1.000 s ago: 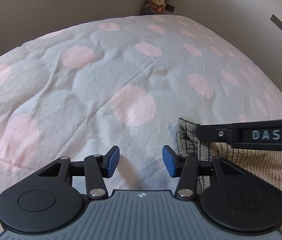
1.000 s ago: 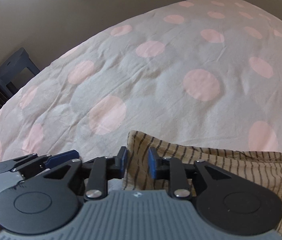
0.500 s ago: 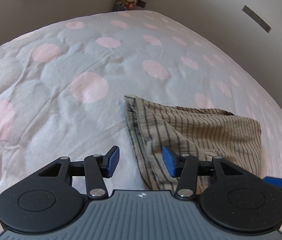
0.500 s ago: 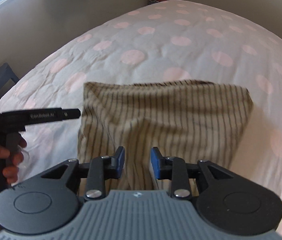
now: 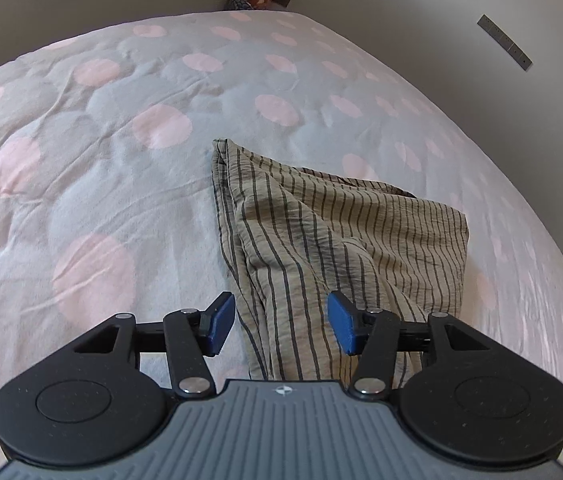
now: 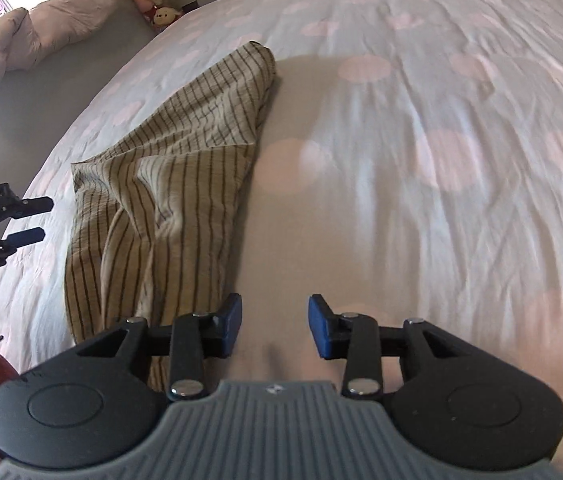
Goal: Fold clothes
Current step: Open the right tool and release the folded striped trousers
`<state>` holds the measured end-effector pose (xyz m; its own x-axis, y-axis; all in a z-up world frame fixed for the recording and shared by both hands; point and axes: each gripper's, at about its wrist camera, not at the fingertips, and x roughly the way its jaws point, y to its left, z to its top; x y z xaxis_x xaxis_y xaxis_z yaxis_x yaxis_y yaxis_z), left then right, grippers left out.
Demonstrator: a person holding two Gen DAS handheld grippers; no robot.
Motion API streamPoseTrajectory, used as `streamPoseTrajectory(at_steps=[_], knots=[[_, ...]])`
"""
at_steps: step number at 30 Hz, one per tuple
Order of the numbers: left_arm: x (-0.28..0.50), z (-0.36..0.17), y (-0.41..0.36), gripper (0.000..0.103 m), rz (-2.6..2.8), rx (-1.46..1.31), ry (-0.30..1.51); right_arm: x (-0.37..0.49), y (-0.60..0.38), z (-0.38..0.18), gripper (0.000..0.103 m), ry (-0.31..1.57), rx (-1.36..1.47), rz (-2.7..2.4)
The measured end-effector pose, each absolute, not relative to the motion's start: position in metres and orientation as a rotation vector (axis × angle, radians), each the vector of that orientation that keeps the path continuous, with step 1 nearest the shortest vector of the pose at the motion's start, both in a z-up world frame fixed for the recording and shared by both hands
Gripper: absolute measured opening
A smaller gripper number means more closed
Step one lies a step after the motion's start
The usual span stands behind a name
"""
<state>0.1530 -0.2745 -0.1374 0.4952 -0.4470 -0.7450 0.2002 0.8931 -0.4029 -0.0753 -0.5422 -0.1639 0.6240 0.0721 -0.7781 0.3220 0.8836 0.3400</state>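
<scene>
Fingers of left gripper [image 5: 281,322] spread wide over striped garment [image 5: 345,232], right gripper [image 6: 274,328] likewise, empty

Only one text shows. In the right wrist view, the left gripper [image 6: 37,218] at the left edge has a small light print on the top of its black body; it is blurred, and seems to begin with "Gen" or "Geo", but I cannot read it for sure. Each gripper has a small round emblem on the grey ribbed part near the camera, without letters. The strip [image 5: 504,41] on the wall has marks too small to read.
</scene>
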Motion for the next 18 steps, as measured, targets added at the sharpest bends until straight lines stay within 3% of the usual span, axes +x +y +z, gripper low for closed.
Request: streamPoseTrajectory(at_steps=[18], knots=[[0.092,-0.134,-0.288,0.054,-0.498,-0.173,1.18,-0.108,-0.555,-0.16,0.056,0.706,0.63,-0.049]])
